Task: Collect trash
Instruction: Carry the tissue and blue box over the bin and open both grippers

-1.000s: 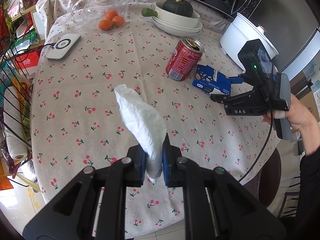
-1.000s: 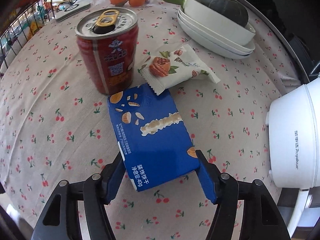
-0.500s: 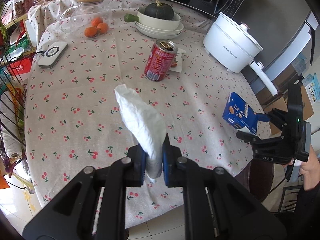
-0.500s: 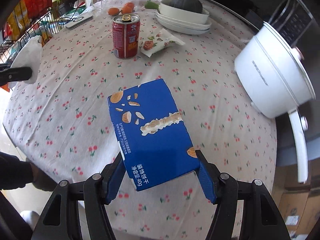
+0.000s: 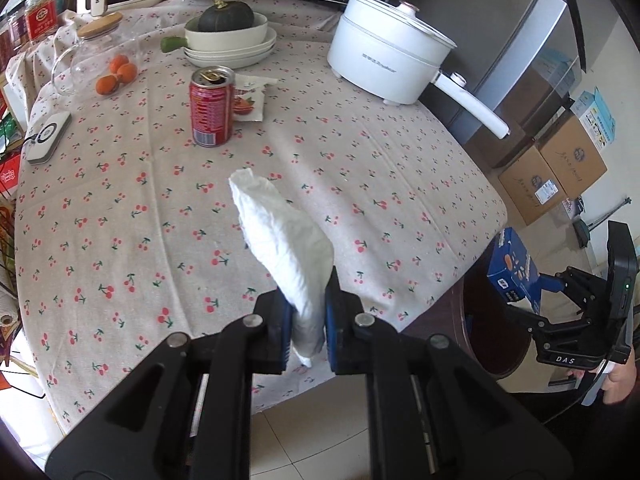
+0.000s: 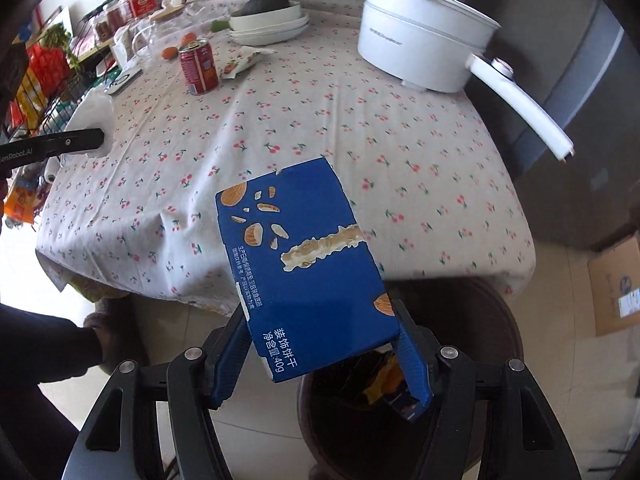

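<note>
A round table under a cherry-print cloth fills the kitchen corner, with a dark microwave and a grey fridge behind it and cardboard boxes on the floor to the right. On the cloth a stack of white dishes carries a dark green squash; a clear glass jar with a wooden lid holds small orange fruits; a white electric pot with a long handle stands lidded, its contents hidden, its side lettering too small to read. A red drink can, tab opened, stands upright just beside a flattened snack wrapper. Off the table edge sits a dark brown bin with crumpled wrappers inside. The right gripper is clamped, blue pads on both sides, on a blue biscuit box held just above that bin; the box shows almond pictures and white Chinese print ending "40g". The left gripper is pinched tight on a crumpled white tissue that sticks up above the cloth near the table's front edge. The right gripper's body reads "DAS" in the left wrist view; a back appliance reads "CHANGHONG".
</note>
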